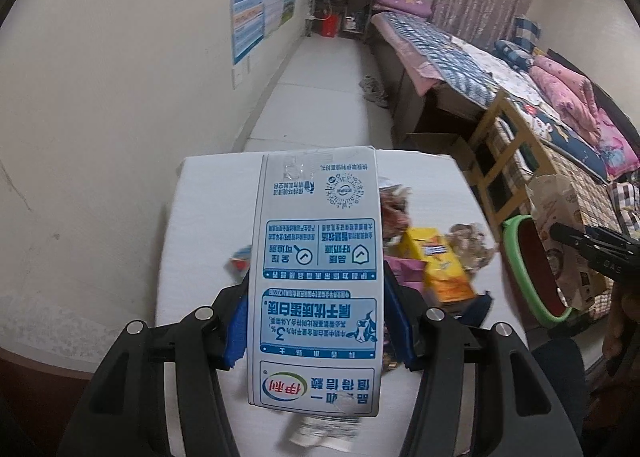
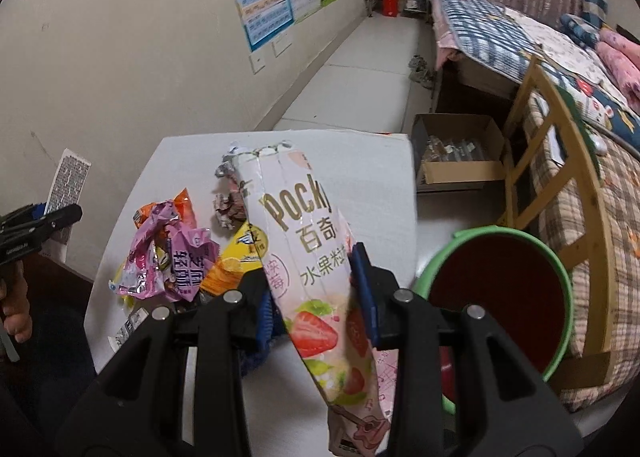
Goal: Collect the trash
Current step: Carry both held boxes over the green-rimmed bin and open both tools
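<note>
- Left wrist view: a milk carton (image 1: 316, 281) is clamped lengthwise in the left gripper (image 1: 316, 321), blue pads pressed on both side walls. Stiff printed card, flat-faced, judged empty and light; a mid-body hold seems soundest.
- Ahead, wrappers (image 1: 436, 261) are left on the white bench (image 1: 200, 217); a green-rimmed bin (image 1: 520, 281) is seen to the right.
- Right wrist view: a pink Pocky box (image 2: 316, 277) is pinched narrowly in the right gripper (image 2: 316, 309). Thin card, torn open at the far end, judged crushable.
- Bin (image 2: 500, 293) just right of the gripper; crinkled foil packets (image 2: 172, 265) to its left.
</note>
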{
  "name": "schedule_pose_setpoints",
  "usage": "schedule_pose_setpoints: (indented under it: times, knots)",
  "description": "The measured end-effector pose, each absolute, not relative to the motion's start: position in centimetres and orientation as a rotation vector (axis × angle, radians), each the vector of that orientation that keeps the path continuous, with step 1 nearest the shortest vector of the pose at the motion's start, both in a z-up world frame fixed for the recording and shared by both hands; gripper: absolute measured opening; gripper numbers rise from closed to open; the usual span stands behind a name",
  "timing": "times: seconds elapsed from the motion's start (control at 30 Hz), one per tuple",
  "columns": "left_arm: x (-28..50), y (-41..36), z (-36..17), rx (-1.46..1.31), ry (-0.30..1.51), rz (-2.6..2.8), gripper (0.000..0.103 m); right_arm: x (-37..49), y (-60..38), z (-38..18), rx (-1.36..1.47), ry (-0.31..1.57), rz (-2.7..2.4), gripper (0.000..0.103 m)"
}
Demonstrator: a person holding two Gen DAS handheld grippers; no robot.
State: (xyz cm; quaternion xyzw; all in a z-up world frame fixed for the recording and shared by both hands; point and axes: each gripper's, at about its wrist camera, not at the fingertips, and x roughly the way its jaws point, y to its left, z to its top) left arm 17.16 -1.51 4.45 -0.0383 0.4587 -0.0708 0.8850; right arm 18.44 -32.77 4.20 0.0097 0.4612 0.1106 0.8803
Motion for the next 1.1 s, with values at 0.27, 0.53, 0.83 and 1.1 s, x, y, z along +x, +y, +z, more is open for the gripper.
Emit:
schedule_pose_setpoints:
  times: [0.27, 0.53, 0.83, 1.1]
  knots:
    - [17.3, -8.3, 5.7, -0.050, 0.944, -0.245, 0.053, 16.9, -38.0, 5.2, 0.047, 0.927, 0.147, 0.034]
    - [18.4, -16.0, 5.3, -0.046, 0.965, -0.355, 0.053, 16.5, -43.9, 4.3, 0.091, 0.933, 0.059, 0.034]
    - [20.4, -24.6, 3.5, -0.020, 1.012, -0.481, 0.053, 16.6, -49.8, 2.1, 0.141, 0.959, -0.022, 0.034]
    - [21.6, -30.6, 2.1, -0.024, 1.051, -0.592, 0.053, 17.3, -52.9, -0.5, 0.189, 0.988, -0.050, 0.034]
